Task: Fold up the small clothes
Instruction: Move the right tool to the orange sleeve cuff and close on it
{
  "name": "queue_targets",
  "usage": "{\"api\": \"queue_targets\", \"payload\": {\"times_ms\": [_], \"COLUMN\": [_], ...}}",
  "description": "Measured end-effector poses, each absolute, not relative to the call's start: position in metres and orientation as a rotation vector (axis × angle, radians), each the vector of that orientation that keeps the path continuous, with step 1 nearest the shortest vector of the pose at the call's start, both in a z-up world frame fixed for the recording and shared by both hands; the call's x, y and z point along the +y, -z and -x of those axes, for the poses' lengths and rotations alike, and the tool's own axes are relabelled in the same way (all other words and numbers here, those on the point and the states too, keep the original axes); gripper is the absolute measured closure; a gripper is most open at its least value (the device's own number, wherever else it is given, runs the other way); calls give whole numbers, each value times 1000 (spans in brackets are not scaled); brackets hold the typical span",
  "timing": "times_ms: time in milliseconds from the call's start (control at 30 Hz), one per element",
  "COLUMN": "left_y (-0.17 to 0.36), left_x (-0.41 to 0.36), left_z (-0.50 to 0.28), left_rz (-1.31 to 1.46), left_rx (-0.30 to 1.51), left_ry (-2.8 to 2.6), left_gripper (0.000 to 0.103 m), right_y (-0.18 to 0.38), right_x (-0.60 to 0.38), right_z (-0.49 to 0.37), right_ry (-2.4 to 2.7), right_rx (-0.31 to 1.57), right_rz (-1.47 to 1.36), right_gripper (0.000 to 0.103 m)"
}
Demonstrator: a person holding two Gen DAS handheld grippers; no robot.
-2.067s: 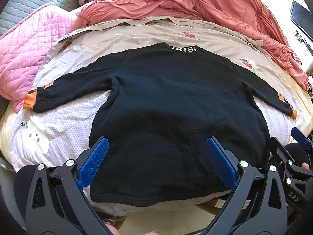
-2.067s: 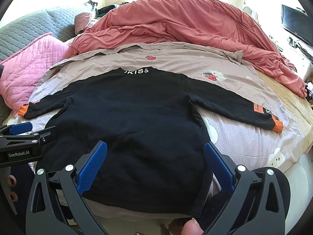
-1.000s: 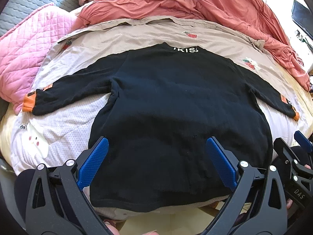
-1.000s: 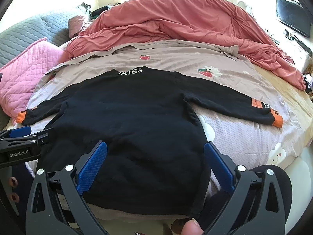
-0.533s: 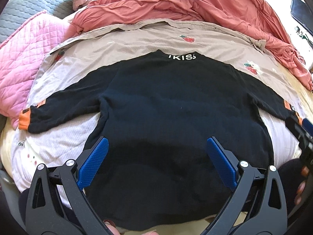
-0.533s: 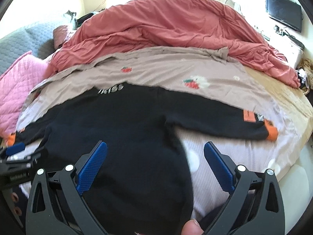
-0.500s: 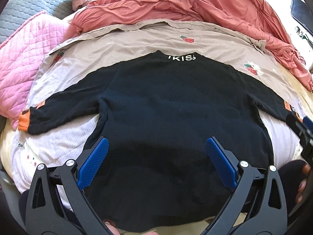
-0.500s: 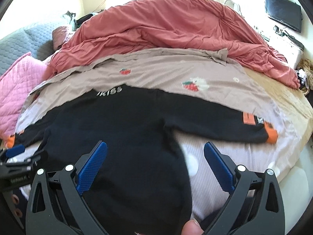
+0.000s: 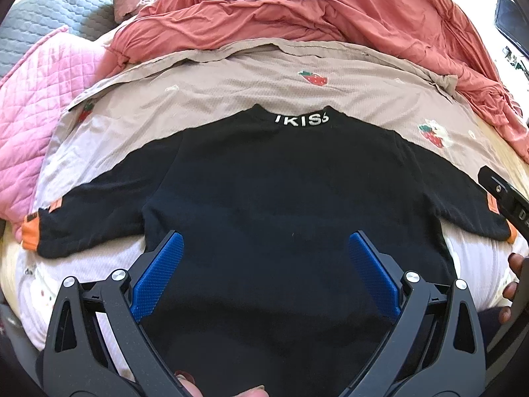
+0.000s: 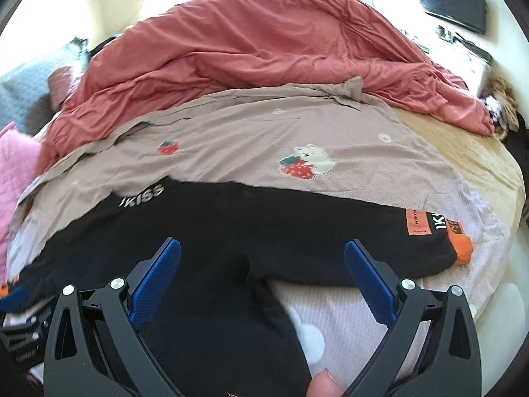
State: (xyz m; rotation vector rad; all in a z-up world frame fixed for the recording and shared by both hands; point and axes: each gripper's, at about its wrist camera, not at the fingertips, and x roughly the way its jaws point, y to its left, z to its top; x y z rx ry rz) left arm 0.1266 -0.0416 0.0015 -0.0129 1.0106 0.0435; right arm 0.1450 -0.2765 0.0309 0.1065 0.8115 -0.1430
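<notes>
Left wrist view
Garment: we are looking at a black sweatshirt lying spread flat, back upward, on the beige printed sheet that covers the near half of the bed.
Collar: the white-lettered neckband is pointing toward the far side of the bed, where the red duvet is heaped.
Sleeves: both are lying stretched outward; the left cuff is reaching toward the bed's left edge beside the pink quilt.
Left gripper: we are holding it above the lower body of the garment, jaws standing wide apart and gripping nothing.
Right gripper: we are seeing only part of its black frame at the bed's right edge, near the right cuff.

Right wrist view
Right gripper: we are holding it over the right armpit of the garment, jaws wide apart and empty.
Right sleeve: it is lying straight out toward the bed's right edge, its orange cuff resting on the sheet.
Sharpness: the left part of this view is blurring, so we are not reading detail there.

Progress
Done: we are judging the laying-out finished; the garment is lying smooth and open.
Left: we are seeing no fold made yet; sleeves and body are all waiting to be turned in.
Step in hand: we are judging the right sleeve the likely first fold.
</notes>
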Motion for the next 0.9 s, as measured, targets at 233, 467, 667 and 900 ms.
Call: {"api": "queue_targets", "payload": {"times_ms": [233,467,667,900], "left_y": [12,32,54,68], "left_x": [-56,-65,-74,-92], "left_z": [-154,-172,-186,-191], "left_rz": [-6,-25,-2,14], "left_rx": [1022,1043,1090,1091], "left_ry": [-30,-21,-4,51], "left_gripper": [9,9,9,9], "right_y": [-11,12,16,16], "right_x": [-295,-328,-379,-459], "right_z": [-171,-182,-184,-174], "right_ry": [232,308,423,591], "right_rx": [818,834,809,796], "right_rz": [-127,-120,-173,-287], "right_gripper": [4,4,4,4]}}
